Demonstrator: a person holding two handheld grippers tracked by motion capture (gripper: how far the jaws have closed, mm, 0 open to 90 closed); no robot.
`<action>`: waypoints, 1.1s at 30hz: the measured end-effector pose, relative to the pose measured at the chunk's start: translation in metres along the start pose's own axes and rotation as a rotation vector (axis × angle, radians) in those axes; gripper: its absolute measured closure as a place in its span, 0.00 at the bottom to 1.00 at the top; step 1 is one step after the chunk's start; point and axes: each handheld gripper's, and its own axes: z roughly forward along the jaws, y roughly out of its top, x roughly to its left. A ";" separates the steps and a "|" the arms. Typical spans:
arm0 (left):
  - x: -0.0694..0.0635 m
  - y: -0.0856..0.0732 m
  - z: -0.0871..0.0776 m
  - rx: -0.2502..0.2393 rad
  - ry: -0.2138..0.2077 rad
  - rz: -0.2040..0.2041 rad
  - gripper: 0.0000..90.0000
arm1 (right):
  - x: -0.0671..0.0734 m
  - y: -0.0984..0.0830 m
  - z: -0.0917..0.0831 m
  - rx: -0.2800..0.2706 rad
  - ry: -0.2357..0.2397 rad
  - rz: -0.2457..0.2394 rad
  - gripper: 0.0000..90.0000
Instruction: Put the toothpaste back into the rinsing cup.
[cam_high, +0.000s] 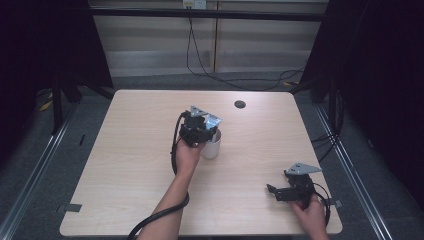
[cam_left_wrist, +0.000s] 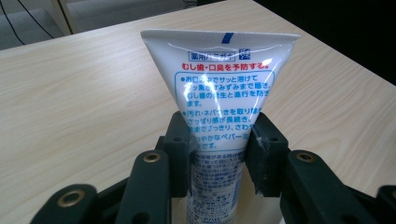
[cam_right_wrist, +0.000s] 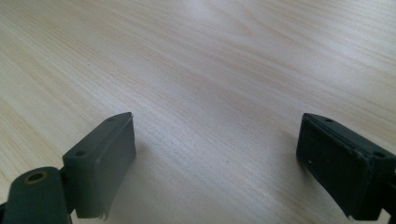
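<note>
**Tube held over a cup on a pale wooden table**

The table (cam_high: 125, 165) is light wood grain with rounded corners and a dark round cable hole (cam_high: 240, 104) near its far edge. It stands on grey floor, with metal rails along both sides, dark curtains left and right, and a pale panelled wall behind where black cables hang down.

Near the middle, the left gripper (cam_left_wrist: 217, 140) pinches a white toothpaste tube (cam_left_wrist: 219, 79) on its lower body, crimped end up. The tube stands in a white cup (cam_high: 212, 146) right under the hand.

Well apart, by the near right corner, the right gripper (cam_right_wrist: 215, 158) hovers low over bare wood, its jaws spread wide with nothing between them.
</note>
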 end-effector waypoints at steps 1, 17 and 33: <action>0.000 -0.002 0.000 0.008 0.001 0.003 0.72 | 0.000 0.000 0.000 -0.001 -0.001 -0.002 0.13; -0.003 -0.008 -0.001 0.024 -0.002 0.025 0.71 | 0.000 0.000 0.000 0.000 0.000 0.000 0.13; -0.005 -0.015 -0.007 0.045 0.000 0.063 0.70 | 0.000 0.000 0.000 -0.001 -0.001 -0.003 0.13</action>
